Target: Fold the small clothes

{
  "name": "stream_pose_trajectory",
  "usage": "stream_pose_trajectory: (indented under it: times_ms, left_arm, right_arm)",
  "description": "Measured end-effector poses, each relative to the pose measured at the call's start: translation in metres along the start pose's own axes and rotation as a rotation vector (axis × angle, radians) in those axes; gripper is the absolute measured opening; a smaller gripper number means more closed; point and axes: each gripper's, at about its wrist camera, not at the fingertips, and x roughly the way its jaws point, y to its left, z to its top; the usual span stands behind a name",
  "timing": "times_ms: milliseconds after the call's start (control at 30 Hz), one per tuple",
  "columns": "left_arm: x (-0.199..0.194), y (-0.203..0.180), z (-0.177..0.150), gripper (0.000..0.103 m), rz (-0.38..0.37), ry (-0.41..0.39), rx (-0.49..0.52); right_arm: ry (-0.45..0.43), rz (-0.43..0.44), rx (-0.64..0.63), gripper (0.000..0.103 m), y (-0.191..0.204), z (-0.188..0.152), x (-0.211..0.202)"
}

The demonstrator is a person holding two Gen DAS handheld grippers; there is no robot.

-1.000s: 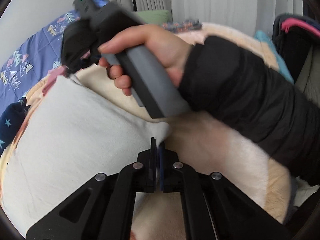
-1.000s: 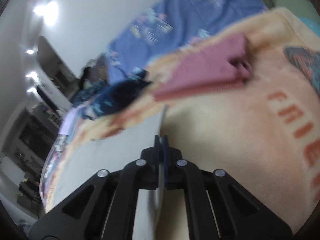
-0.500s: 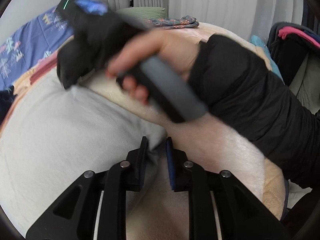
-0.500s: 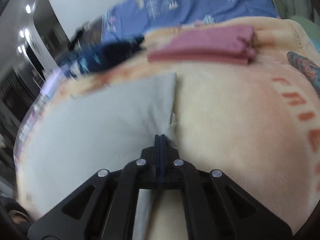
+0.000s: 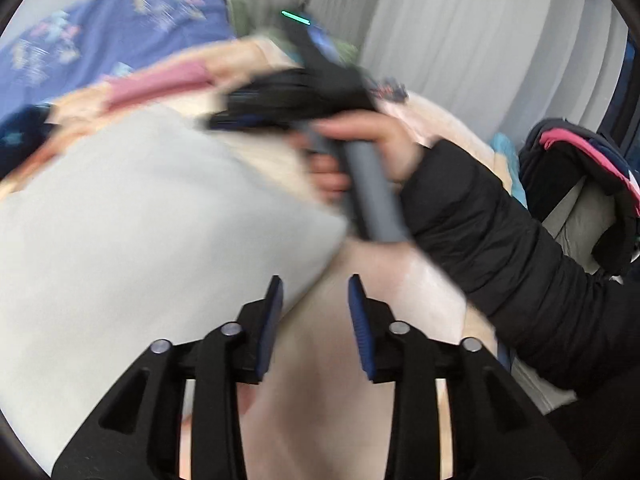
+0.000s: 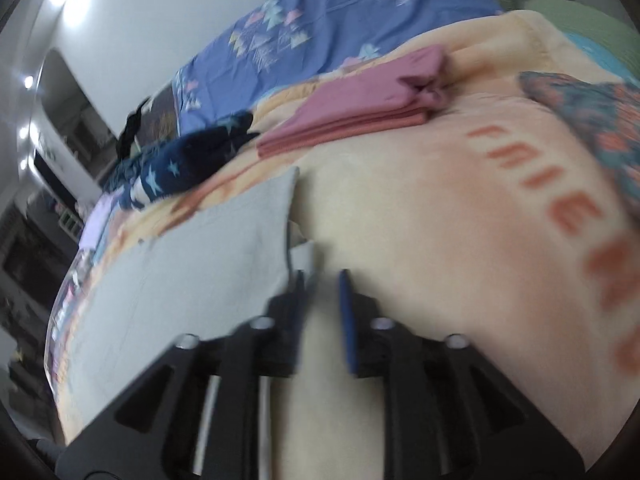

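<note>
The cream fleece blanket (image 6: 420, 208) on the bed carries orange block lettering (image 6: 560, 216) that runs toward the bed's right edge; it reads roughly "FRIE" and then blurs past reading.

The pale grey garment (image 5: 140, 240) lies flat on the blanket. In the left wrist view its near corner sits just ahead of the left gripper (image 5: 316, 292), beside the left pad. The fingers (image 5: 358, 316) stand apart and are opening, with only bare blanket between them. In the right wrist view the right gripper (image 6: 322, 280) is opening too: its fingers (image 6: 347, 312) are apart, and the garment's edge with a small white fold lies at the left pad, not pinched.

A second ago both grippers were clamped shut on the garment's corners, the cloth drawn up into the pads. Half a second ago the left had begun to part while the right was shut on the cloth. Now both have let go.

In the left wrist view a hand (image 5: 372, 148) in a black padded sleeve (image 5: 500, 248) grips the right gripper's grey handle above the garment's far side. A folded pink garment (image 6: 360, 108) lies further up the blanket, a navy star-print cloth (image 6: 188, 164) beside it toward the bed's left edge, and a multicoloured patterned cloth (image 6: 592, 120) toward the right edge. A blue patterned sheet (image 6: 320, 32) covers the bed beyond. Dark clothing with a pink stripe (image 5: 580, 168) is heaped off the bed, before grey curtains (image 5: 460, 40).
</note>
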Motion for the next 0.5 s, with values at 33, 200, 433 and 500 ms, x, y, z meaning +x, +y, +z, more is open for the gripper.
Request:
stream_pose_trajectory:
  times_ms: [33,200,433,500]
  left_arm:
    - [-0.019,0.006,-0.011,0.037,0.027,-0.025,-0.001]
    - [-0.115,0.072,-0.065,0.038,0.248,-0.13,-0.139]
    - [-0.226,0.172,-0.147,0.038,0.573,-0.283,-0.588]
    - [-0.248,0.184,-0.172,0.037,0.601,-0.322,-0.672]
  right_arm:
    - [-0.034,0.003,0.008,0.033,0.0,-0.005,-0.021]
    - [-0.161,-0.082,-0.175,0.034,0.058,-0.034,-0.094]
    - [-0.115,-0.131,-0.787,0.038,0.249,-0.15,-0.077]
    - [-0.104,-0.071,-0.951,0.029,0.298,-0.19,-0.06]
